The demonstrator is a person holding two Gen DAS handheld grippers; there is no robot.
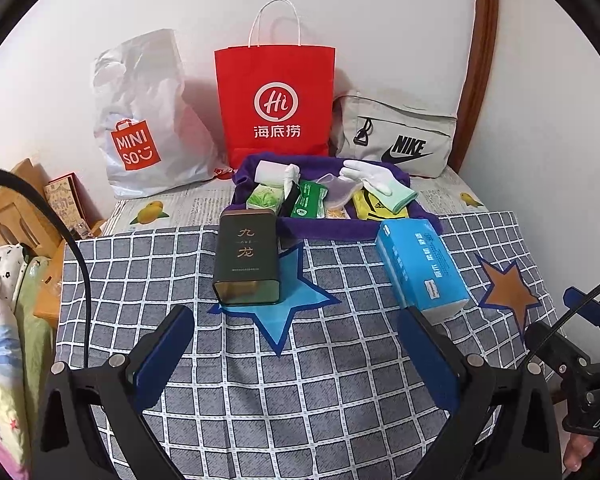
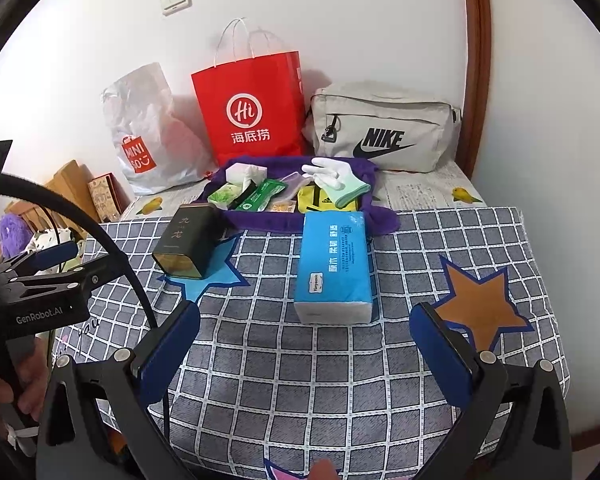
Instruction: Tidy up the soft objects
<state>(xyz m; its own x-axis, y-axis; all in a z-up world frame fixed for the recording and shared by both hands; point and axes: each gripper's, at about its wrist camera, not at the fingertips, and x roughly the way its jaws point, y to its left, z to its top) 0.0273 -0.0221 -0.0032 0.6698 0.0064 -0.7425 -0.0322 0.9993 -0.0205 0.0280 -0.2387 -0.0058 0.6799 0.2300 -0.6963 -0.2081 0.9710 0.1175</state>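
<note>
**Both claws empty, tissues waiting**

The checked cloth (image 2: 340, 380) covers the surface; three bags stand at the wall. The purple towel (image 2: 260, 222) holds gloves and small packs. The tissue pack (image 2: 332, 268) lies just before it, nearest the right claw (image 2: 304, 344), which gapes wide and holds nothing, as does the left claw (image 1: 296, 344). Risk, I judge: squeezing the pack too hard crumples it, or a careless reach knocks the tin (image 1: 248, 260).

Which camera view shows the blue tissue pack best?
The right wrist view: the blue tissue pack lies near centre, its top and front end facing the camera. The left wrist view shows it off to the right, turned at an angle.
</note>
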